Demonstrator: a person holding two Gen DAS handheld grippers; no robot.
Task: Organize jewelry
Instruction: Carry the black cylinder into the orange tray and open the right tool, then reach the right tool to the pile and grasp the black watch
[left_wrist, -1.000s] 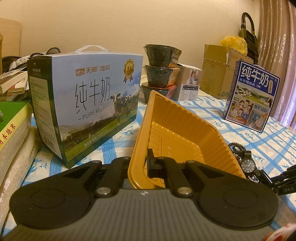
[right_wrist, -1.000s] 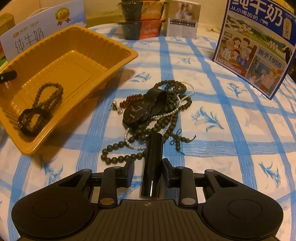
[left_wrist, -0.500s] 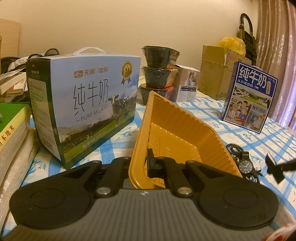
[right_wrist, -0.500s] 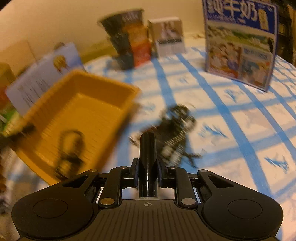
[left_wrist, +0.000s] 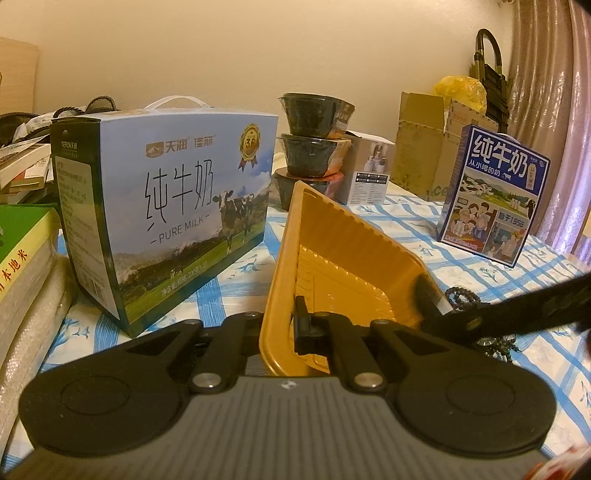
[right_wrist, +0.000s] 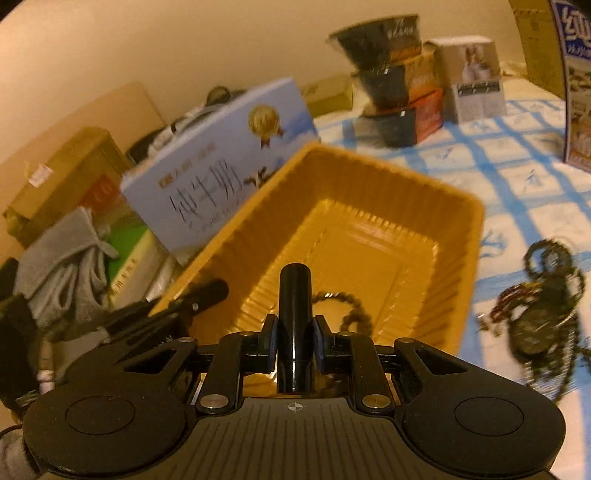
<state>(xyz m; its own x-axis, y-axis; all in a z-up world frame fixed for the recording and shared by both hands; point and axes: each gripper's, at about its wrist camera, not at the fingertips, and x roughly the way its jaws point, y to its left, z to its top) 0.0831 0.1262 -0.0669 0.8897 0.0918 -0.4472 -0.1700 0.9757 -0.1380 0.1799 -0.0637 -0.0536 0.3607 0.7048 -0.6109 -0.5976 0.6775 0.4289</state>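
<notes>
Lifted off the desk (right_wrist: 524, 206), the black tube (right_wrist: 294, 325) now hangs over the yellow tray (right_wrist: 369, 236), right tongs (right_wrist: 294, 341) clamped on it, left tongs (left_wrist: 280, 328) clamped on the tray rim.

Left gripper (left_wrist: 276, 330): black two-finger unit, jaws closed onto the near rim of the yellow ribbed plastic tray (left_wrist: 332, 258), one finger inside the wall, the other outside. The tray's gripped end is lifted, so it sits tilted.

Right gripper (right_wrist: 294, 345): same black two-finger type, jaws clamped on a glossy black cylindrical tube (right_wrist: 294, 328) pointing forward along the fingers, held above the tray's interior. In the left wrist view it enters from the right, over the tray's right rim.
</notes>
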